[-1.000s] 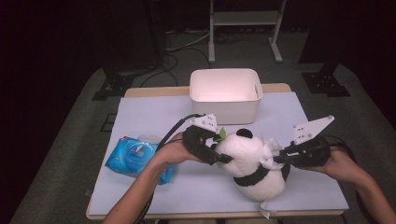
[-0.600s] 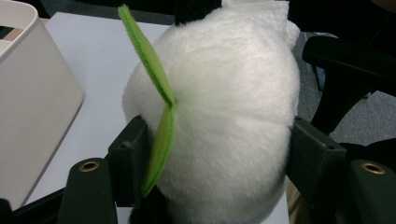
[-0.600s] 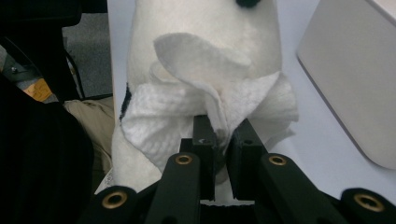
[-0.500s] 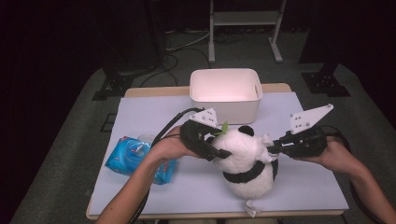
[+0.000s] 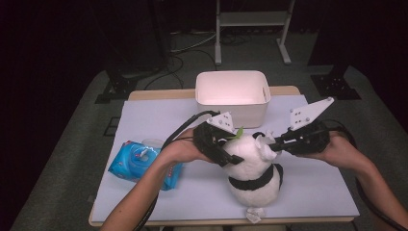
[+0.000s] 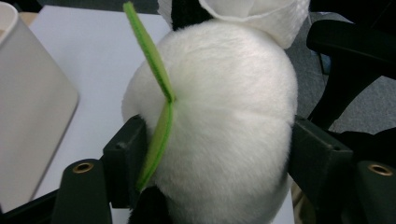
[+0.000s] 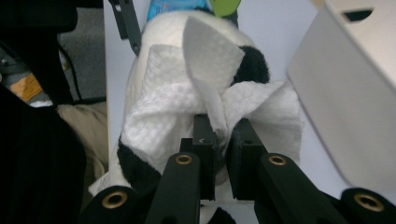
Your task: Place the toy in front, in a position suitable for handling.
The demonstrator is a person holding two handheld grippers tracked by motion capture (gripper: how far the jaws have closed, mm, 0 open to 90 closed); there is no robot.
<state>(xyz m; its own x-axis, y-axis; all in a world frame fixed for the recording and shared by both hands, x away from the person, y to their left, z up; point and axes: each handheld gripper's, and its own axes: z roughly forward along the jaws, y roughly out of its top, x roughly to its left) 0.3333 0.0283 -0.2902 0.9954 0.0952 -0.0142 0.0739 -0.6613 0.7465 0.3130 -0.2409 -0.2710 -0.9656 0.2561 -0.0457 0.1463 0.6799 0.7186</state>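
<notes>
High view: plush panda (image 5: 250, 168) sits upright near the front-centre of the table (image 5: 144, 115), between both grippers, in front of the white bin (image 5: 231, 96). Wet-wipe pack (image 5: 139, 161) lies to its left.

Left gripper (image 5: 226, 156) clamps the panda's head from the side. In the left gripper view the jaws stand fairly wide, having just opened a little, yet both pads press into the white fur (image 6: 224, 126), one over the green leaf (image 6: 156, 93).

Right gripper (image 5: 272, 144) has its jaws nearly shut, pinching a white wipe (image 7: 205, 93) against the panda's face.

Step in hand, as judged: wiping the panda's head while the left gripper steadies it.

Next move likely calls for dragging the wipe across the fur with the pinch kept firm and the left hold steady, so the toy neither tips nor twists.
</notes>
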